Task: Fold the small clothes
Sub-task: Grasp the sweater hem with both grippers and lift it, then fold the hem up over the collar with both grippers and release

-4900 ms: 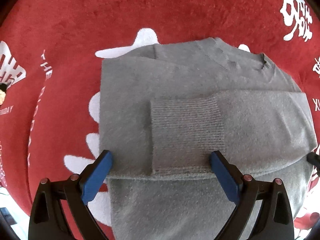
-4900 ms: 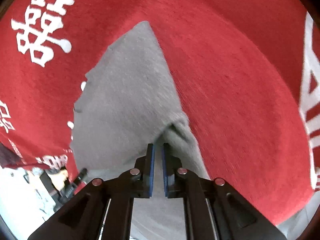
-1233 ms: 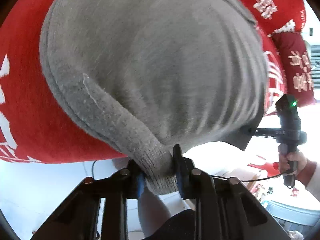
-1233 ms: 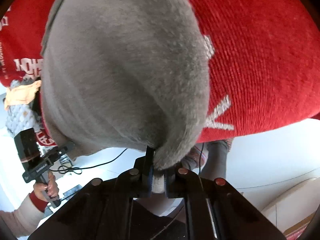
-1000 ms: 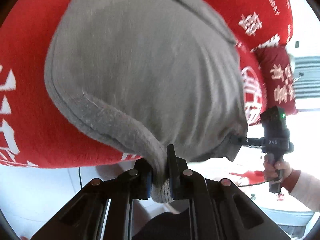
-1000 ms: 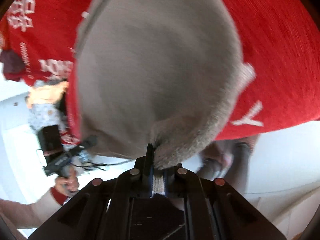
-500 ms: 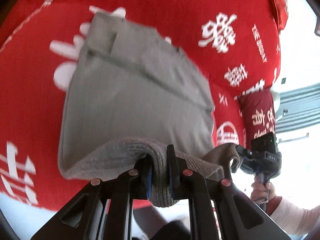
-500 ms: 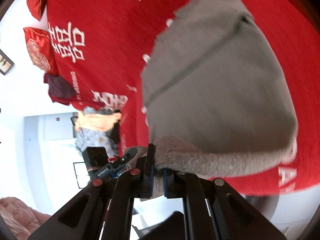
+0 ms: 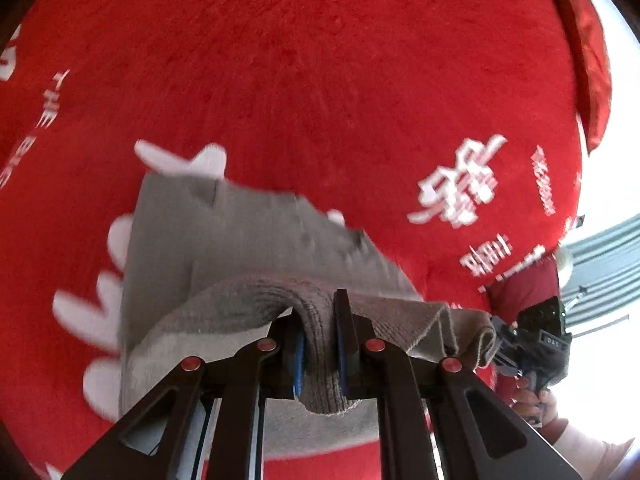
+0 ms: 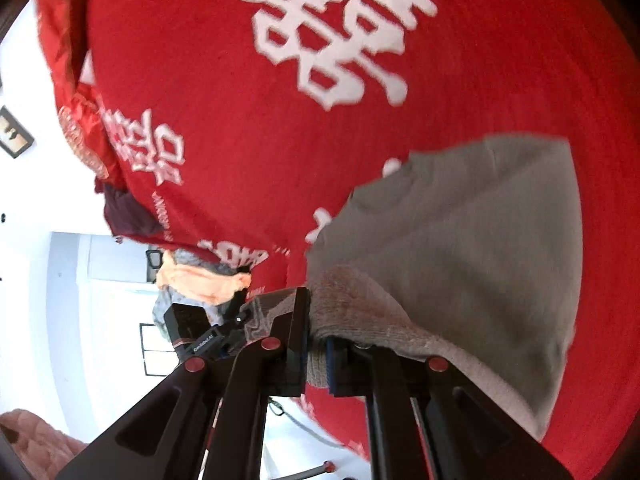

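A grey knit sweater (image 9: 240, 240) lies partly folded on a red plush blanket (image 9: 320, 80). My left gripper (image 9: 320, 312) is shut on its ribbed hem, lifted above the lower layers. My right gripper (image 10: 318, 320) is shut on the other end of the same hem; the sweater (image 10: 460, 232) spreads out to its right. The right gripper also shows at the right edge of the left wrist view (image 9: 532, 340), held in a hand. The left gripper shows in the right wrist view (image 10: 208, 336).
The red blanket (image 10: 240, 120) carries white characters (image 10: 340, 28) and covers a bed. Orange and grey clothes (image 10: 200, 276) lie at the bed's edge. A dark red pillow (image 9: 524, 288) sits at the right. White floor lies beyond the bed edge.
Both grippers have carried the gripped hem up and forward over the sweater, toward its neckline. The sweater hung stretched below them before; it now lies on the blanket with the hem folding over it.
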The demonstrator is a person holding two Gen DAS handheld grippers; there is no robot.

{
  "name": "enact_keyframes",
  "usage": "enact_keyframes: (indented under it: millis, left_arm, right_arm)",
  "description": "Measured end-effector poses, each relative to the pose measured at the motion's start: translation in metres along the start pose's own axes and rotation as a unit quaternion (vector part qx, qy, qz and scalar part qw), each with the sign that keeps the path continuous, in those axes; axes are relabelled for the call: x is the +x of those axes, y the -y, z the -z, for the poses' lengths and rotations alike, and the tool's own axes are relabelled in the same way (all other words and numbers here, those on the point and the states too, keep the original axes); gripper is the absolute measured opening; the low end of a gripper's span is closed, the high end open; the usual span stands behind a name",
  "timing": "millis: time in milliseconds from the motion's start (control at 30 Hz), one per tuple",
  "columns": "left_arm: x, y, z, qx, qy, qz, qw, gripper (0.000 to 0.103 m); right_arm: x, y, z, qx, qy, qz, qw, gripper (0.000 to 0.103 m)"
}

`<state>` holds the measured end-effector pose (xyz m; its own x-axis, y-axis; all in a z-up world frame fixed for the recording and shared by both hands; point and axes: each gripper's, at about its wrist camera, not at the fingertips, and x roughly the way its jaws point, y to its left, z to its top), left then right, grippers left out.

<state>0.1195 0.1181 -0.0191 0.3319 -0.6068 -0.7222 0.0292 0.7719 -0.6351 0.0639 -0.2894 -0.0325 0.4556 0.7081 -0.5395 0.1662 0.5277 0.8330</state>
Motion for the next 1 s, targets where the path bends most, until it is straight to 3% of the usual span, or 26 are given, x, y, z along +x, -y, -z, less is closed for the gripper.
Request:
enact_keyframes:
  millis: [167, 333, 633, 667, 733, 767, 800, 867, 1000]
  left_arm:
    - [0.053, -0.021, -0.032, -0.017, -0.006, -0.039, 0.9991, 0.013]
    - [0.095, -0.044, -0.035, -0.028, -0.036, -0.089, 0.9949, 0.013]
    - [0.108, -0.046, -0.038, -0.04, -0.062, -0.127, 0.9892, 0.014]
    - [0.105, -0.041, -0.039, -0.031, -0.063, -0.133, 0.9887, 0.018]
    - [0.099, -0.029, -0.04, -0.012, -0.061, -0.151, 0.9865, 0.056]
    - [0.094, -0.025, -0.041, -0.004, -0.053, -0.167, 0.9846, 0.091]
    - [0.088, -0.02, -0.04, 0.006, -0.039, -0.182, 0.9826, 0.098]
    - [0.078, -0.011, -0.042, 0.023, -0.027, -0.194, 0.9804, 0.098]
    - [0.072, -0.007, -0.039, 0.029, -0.037, -0.198, 0.9791, 0.098]
  right_arm:
    - [0.029, 0.045, -0.049, 0.032, -0.01, 0.046, 0.998, 0.007]
    - [0.06, 0.087, -0.071, 0.055, -0.034, 0.092, 0.994, 0.007]
    - [0.083, 0.1, -0.085, 0.05, -0.06, 0.126, 0.989, 0.01]
    - [0.083, 0.096, -0.086, 0.046, -0.064, 0.129, 0.989, 0.01]
    - [0.082, 0.084, -0.087, 0.023, -0.068, 0.141, 0.987, 0.012]
    - [0.081, 0.079, -0.087, 0.012, -0.07, 0.148, 0.987, 0.019]
    - [0.079, 0.071, -0.087, -0.004, -0.069, 0.156, 0.985, 0.024]
    - [0.073, 0.059, -0.086, -0.029, -0.062, 0.172, 0.983, 0.043]
    - [0.06, 0.042, -0.08, -0.063, -0.05, 0.202, 0.976, 0.045]
